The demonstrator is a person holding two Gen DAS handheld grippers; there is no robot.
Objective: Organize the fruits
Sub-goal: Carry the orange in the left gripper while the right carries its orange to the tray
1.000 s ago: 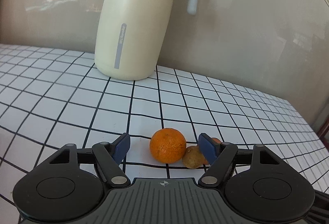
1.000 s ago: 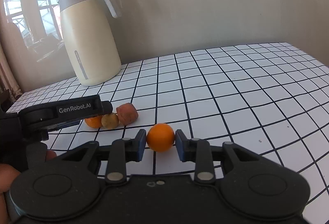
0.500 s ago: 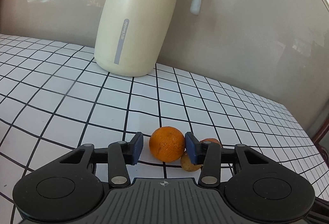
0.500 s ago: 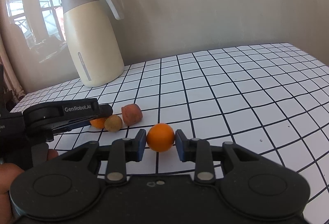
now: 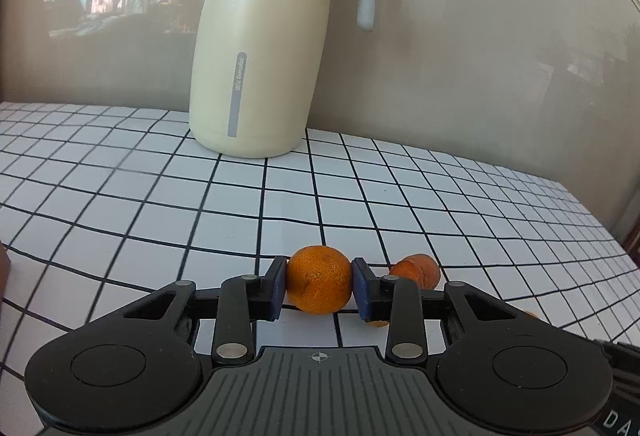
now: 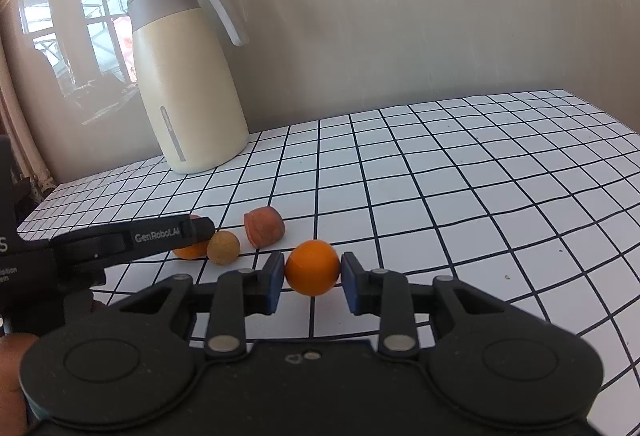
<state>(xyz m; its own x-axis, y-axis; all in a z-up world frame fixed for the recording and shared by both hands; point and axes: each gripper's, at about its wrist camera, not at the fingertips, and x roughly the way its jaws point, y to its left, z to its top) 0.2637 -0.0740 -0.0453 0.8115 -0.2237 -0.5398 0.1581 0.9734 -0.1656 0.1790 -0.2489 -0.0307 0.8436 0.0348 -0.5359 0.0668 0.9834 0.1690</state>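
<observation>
left gripper (image 5: 319, 290): jaws closing onto dimpled orange (image 5: 319, 279), which a second ago sat loose between wide pads | right gripper (image 6: 312, 278): keeping smooth orange (image 6: 312, 273) clamped | both fruits becoming liftable for sorting

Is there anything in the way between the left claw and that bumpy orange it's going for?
Nothing visible. The left gripper is closing its jaws with the bumpy orange directly between them, both pads at its sides. The small brown fruit and the reddish fruit sit just beside it, outside the jaws.
</observation>
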